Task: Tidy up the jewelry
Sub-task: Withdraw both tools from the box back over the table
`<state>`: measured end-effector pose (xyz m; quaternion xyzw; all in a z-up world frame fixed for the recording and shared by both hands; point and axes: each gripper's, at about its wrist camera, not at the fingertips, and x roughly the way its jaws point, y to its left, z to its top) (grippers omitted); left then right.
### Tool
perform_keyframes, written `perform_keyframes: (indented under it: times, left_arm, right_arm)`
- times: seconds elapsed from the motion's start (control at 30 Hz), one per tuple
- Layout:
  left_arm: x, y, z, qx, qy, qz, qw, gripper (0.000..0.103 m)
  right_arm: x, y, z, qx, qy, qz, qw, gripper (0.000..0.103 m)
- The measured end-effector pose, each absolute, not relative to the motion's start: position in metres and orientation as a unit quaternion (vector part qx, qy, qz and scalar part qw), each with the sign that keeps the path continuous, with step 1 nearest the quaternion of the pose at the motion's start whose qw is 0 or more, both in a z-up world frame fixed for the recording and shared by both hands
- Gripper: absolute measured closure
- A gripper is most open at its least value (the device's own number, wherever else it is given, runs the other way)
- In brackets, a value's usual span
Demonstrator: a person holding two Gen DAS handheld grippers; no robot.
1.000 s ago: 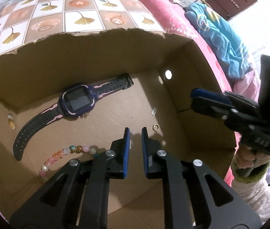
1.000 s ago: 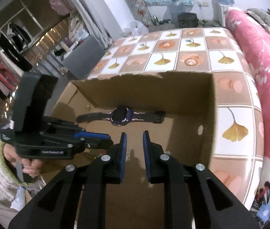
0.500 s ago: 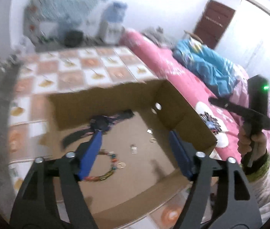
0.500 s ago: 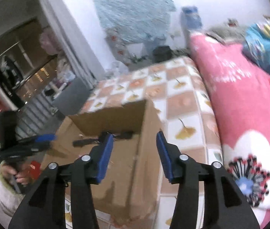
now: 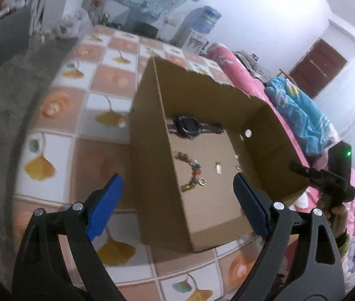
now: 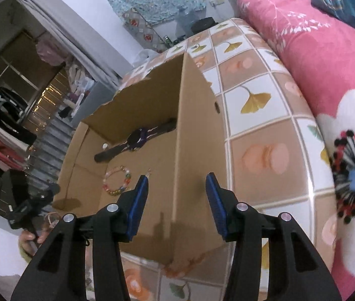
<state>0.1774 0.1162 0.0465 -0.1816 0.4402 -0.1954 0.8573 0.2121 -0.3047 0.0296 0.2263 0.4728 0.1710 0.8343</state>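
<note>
Ginkgo-patterned tiles are spread under the cardboard box (image 5: 152,175), whose left wall is straddled by the released, empty left gripper (image 5: 177,205), the bead bracelet (image 5: 190,170) lying just beyond, centre frame.

One cardboard box (image 5: 152,165) sits on the tiled surface (image 5: 59,105). Inside it lie one dark watch (image 5: 187,127), one beaded bracelet (image 5: 193,173), one small ring (image 5: 202,182) touching the bracelet's end, and one small silvery rectangular piece (image 5: 218,168). A couple of tiny gold bits by the right wall are too small to count. Two black grippers with blue pads are up: the left gripper (image 5: 177,205) and the right gripper (image 6: 177,198). One water dispenser (image 5: 197,32) stands at the back.
</note>
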Motion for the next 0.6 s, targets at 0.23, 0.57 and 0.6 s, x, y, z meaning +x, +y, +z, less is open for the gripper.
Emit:
perform_keyframes:
  times: [0.23, 0.57, 0.6]
  left_arm:
    - [0.174, 0.103, 0.038, -0.187, 0.44, -0.231, 0.848, 0.017]
    - [0.18, 0.104, 0.037, -0.198, 0.435, -0.219, 0.851, 0.017]
    - [0.181, 0.103, 0.038, -0.197, 0.434, -0.217, 0.852, 0.017]
  right_arm:
    - [0.197, -0.302, 0.036, 0.23, 0.473, 0.159, 0.836, 0.054]
    - [0.193, -0.299, 0.036, 0.237, 0.471, 0.149, 0.837, 0.053]
    - [0.194, -0.299, 0.036, 0.238, 0.47, 0.149, 0.837, 0.053]
